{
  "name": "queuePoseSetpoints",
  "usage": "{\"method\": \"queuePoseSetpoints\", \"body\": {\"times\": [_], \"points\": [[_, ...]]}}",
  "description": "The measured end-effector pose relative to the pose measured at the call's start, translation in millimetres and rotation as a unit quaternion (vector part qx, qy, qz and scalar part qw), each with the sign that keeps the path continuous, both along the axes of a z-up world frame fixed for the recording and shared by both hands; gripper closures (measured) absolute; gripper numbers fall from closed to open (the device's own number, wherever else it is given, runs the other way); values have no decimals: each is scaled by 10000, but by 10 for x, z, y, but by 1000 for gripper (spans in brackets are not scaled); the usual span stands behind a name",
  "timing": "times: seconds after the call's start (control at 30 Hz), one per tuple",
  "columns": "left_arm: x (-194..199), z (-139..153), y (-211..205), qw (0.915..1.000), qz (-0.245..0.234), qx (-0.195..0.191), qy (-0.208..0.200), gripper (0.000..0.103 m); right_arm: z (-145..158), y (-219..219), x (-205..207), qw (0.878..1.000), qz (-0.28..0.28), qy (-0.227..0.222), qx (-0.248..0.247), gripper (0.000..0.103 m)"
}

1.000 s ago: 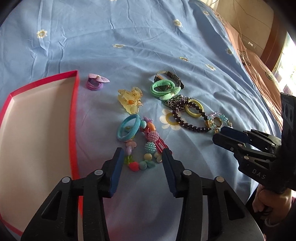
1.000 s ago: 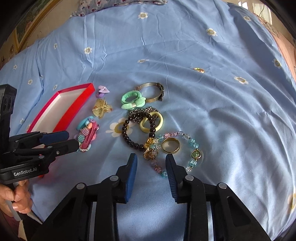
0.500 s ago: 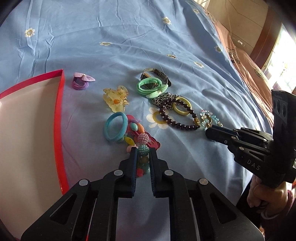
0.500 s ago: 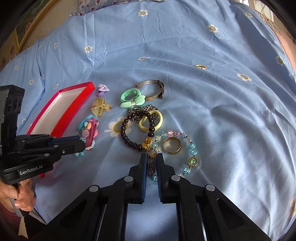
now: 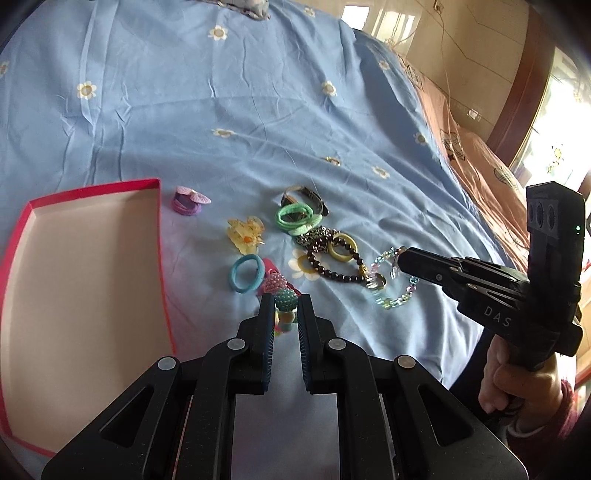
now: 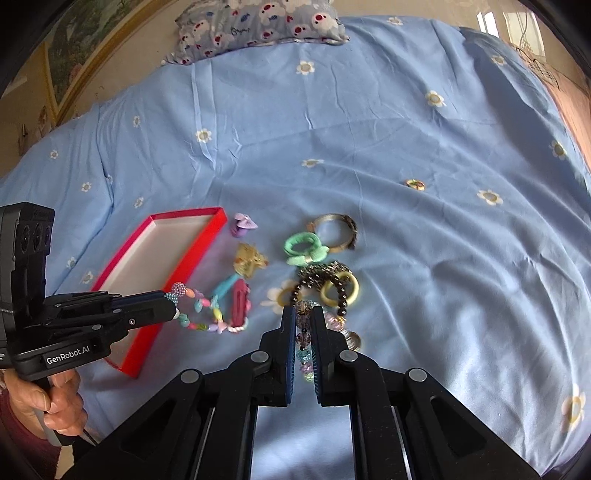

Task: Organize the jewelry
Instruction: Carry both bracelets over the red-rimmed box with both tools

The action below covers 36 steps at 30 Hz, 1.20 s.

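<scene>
My left gripper (image 5: 284,304) is shut on a colourful bead bracelet (image 5: 285,298) and lifts it off the blue sheet; the bracelet hangs from it in the right wrist view (image 6: 201,314). My right gripper (image 6: 303,317) is shut on a pastel crystal bead bracelet (image 6: 304,332), also raised; it dangles in the left wrist view (image 5: 391,291). A red box lid with a white inside (image 5: 159,236) lies to the left, also in the right wrist view (image 6: 192,254).
On the sheet lie a blue hair tie (image 5: 245,273), yellow claw clip (image 5: 245,232), purple hair tie (image 5: 188,201), green hair tie (image 5: 295,218), watch (image 5: 306,194), dark bead bracelet (image 5: 332,258), yellow ring (image 5: 341,245) and pink clip (image 6: 240,302). A pillow (image 6: 258,29) lies far back.
Both grippers closed on their bracelets and then lifted them off the sheet. The cameras rose and tilted up, showing more of the bed.
</scene>
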<state>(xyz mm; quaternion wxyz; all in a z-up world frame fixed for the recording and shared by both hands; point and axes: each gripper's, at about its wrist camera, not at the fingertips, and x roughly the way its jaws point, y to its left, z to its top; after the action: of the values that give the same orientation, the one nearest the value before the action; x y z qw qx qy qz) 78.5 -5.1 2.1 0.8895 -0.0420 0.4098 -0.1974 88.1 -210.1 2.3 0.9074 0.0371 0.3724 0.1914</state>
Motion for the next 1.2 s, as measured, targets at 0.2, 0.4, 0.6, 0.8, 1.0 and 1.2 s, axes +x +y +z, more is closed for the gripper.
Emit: {"method": "queuePoseSetpoints", "body": {"times": [0.2,0.4,0.6,0.8,1.0,1.2], "points": [[-116,89,276,9995,276,-98,-86,92,111,236,8,9996,248,-72,90,96],[-173,156,567,9981,590,-101,-172,92,155,542,28,9979,612,-47,190,96],[-190,158,850,9959,884,6,-206,92,200,934,41,9941,1051,-56,269,96],[-209,111,1115,9928,1180,137,-161,92,182,1352,56,9877,1519,9,377,96],[-221,59,1382,9894,1431,220,-87,92,112,1805,41,9792,1987,115,394,96],[-220,-40,1599,9842,1708,471,-28,92,-22,2160,64,9710,2327,323,435,96]]}}
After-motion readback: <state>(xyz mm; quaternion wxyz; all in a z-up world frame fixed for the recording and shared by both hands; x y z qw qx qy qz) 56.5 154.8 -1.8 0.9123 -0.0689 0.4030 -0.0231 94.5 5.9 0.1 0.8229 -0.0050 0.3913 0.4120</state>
